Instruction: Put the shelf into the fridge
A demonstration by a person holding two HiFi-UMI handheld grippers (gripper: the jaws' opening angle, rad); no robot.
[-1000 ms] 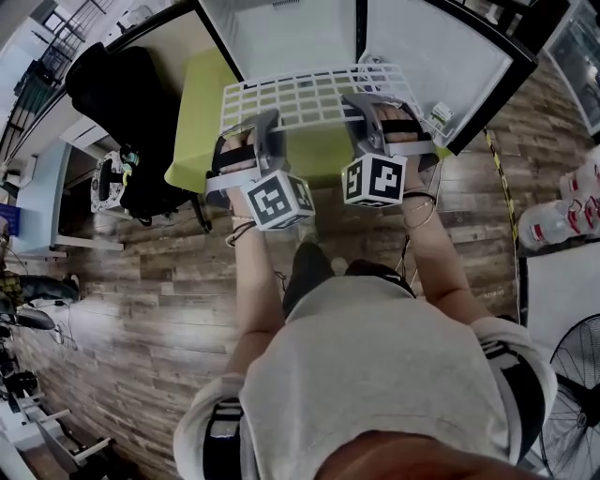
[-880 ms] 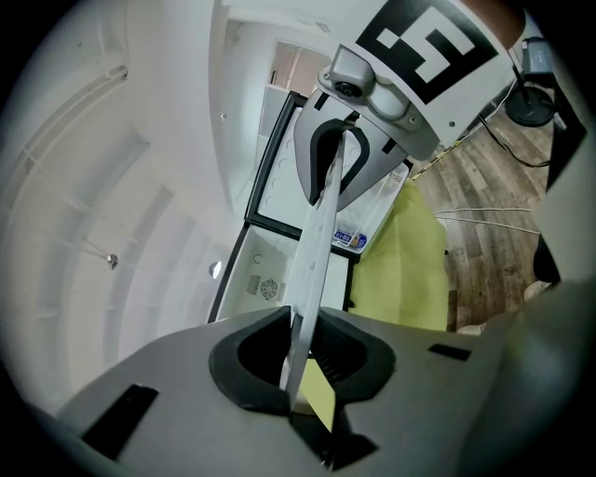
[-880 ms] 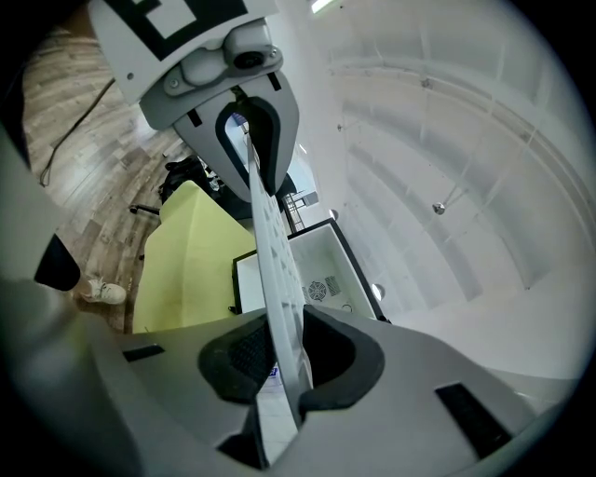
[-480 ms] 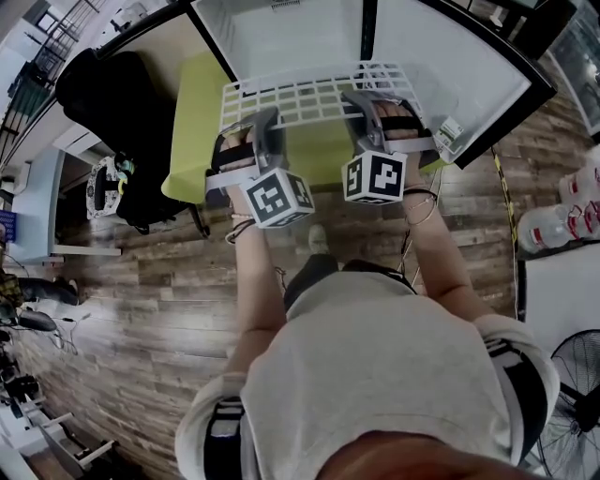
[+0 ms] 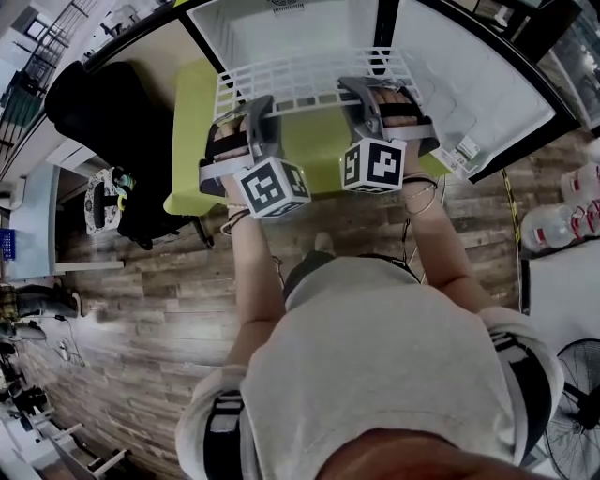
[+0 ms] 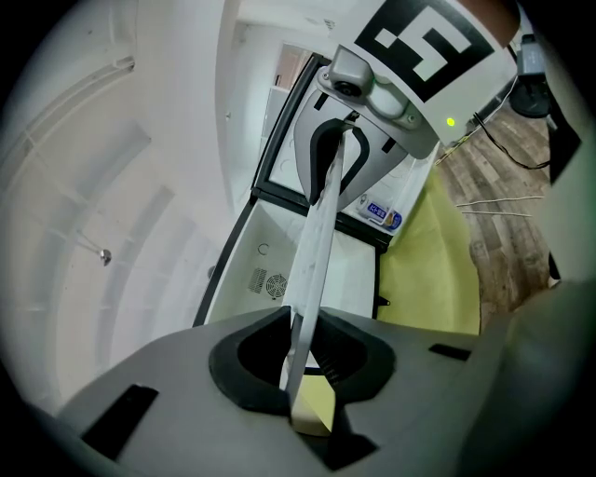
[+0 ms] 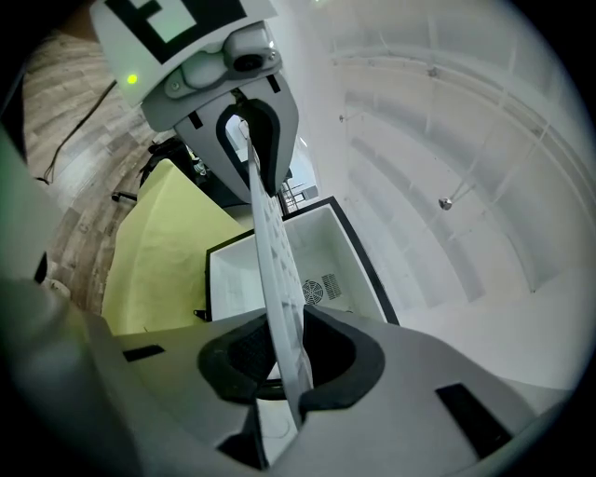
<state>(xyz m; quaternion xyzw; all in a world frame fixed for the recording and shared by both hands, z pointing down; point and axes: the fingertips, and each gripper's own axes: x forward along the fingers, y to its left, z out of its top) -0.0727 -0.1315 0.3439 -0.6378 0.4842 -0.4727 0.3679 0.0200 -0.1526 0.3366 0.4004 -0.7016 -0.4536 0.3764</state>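
My left fingers [image 6: 238, 397] and right fingers [image 7: 356, 364] clench the grid shelf [image 5: 300, 80]. Skewed, it could jam on the fridge [image 5: 300, 28] walls beyond them.

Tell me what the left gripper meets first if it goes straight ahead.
Ahead of the left gripper lies the open fridge; the shelf it grips would probably reach the back wall first.

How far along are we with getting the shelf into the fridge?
Done: fridge door open, white wire shelf lifted, left gripper and right gripper each clamped on its near edge. In hand: its far edge sits at the fridge opening. Left: slide it in and let go.
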